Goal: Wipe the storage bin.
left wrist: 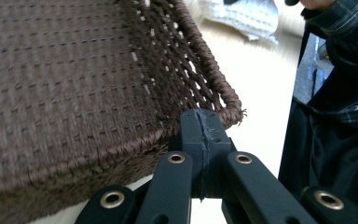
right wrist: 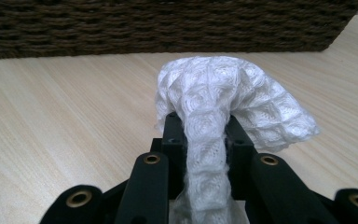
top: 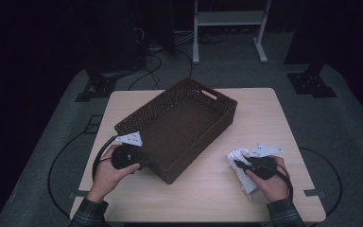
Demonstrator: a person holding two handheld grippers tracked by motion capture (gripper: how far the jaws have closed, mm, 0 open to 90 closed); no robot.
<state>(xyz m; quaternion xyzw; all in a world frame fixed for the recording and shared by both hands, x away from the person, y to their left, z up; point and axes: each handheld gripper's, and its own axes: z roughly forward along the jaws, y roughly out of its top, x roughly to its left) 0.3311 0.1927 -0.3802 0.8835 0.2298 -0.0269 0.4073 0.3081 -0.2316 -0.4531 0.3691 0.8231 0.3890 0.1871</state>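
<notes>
Lower right of the high view: my right gripper (top: 240, 164) pinches the white waffle cloth (top: 242, 171) on the table (top: 264, 101). At lower left my left gripper (top: 147, 164), jaws closed on nothing, rests at the near corner of the brown basket (top: 177, 124). Next, I judge, comes lifting the cloth into the basket.

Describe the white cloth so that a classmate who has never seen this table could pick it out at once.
Start at the light wooden table and its big dark wicker basket. To the basket's right, near the front edge, lies a white waffle-weave cloth, pinched in the right tongs. It is the one soft, pale, quilted thing beside hard dark weave and black tongs.
</notes>
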